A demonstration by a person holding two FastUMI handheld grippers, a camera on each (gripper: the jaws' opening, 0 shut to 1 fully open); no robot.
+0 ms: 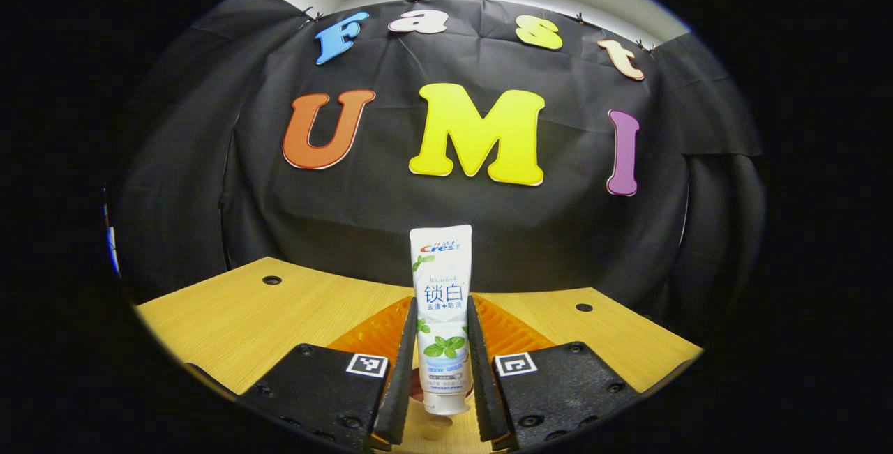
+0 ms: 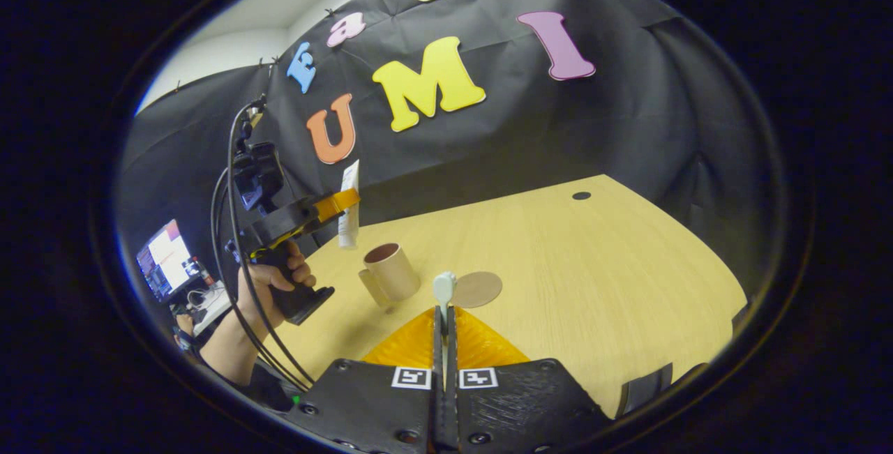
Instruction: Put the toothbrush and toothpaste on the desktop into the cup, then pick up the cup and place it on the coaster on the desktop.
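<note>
The left tongs (image 1: 441, 370) clamp the toothpaste tube (image 1: 441, 300) upright, raised above the tabletop (image 2: 593, 280) just left of the cup (image 2: 391, 271). The cup stands upright beside the round coaster (image 2: 478, 289). The right tongs (image 2: 444, 332) grip the toothbrush (image 2: 444, 288), head protruding forward.

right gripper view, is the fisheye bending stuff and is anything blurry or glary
Right gripper view: the desktop edge bows and the wall curves; the cup and coaster look sharp, the toothbrush in the right tool slightly soft; a monitor glows at far left. Left gripper view: toothpaste in the left tool is crisp, with no strong glare.
</note>
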